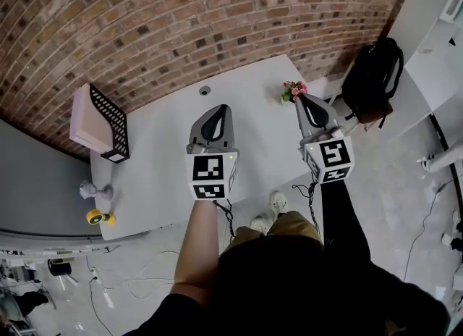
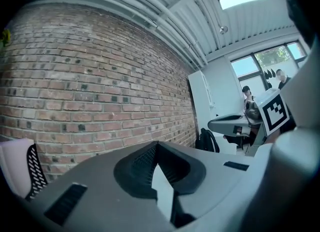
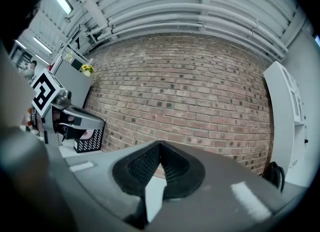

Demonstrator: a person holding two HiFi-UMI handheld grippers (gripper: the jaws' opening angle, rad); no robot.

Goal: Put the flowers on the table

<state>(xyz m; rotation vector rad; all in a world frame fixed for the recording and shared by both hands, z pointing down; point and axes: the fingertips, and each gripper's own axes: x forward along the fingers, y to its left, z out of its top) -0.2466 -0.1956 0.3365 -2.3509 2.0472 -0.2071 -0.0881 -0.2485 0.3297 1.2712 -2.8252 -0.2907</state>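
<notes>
Fingers clenched empty on left gripper (image 1: 219,110) and right gripper (image 1: 304,100); flowers (image 1: 293,91) are seen resting on table (image 1: 159,146), so task is judged done.

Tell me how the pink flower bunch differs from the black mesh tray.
The pink flower bunch is small and stands at the white table's right edge; the black mesh tray is much larger and stands at its left edge. The flowers lie beside the right gripper; the tray has no gripper near. Both are on the table.
</notes>
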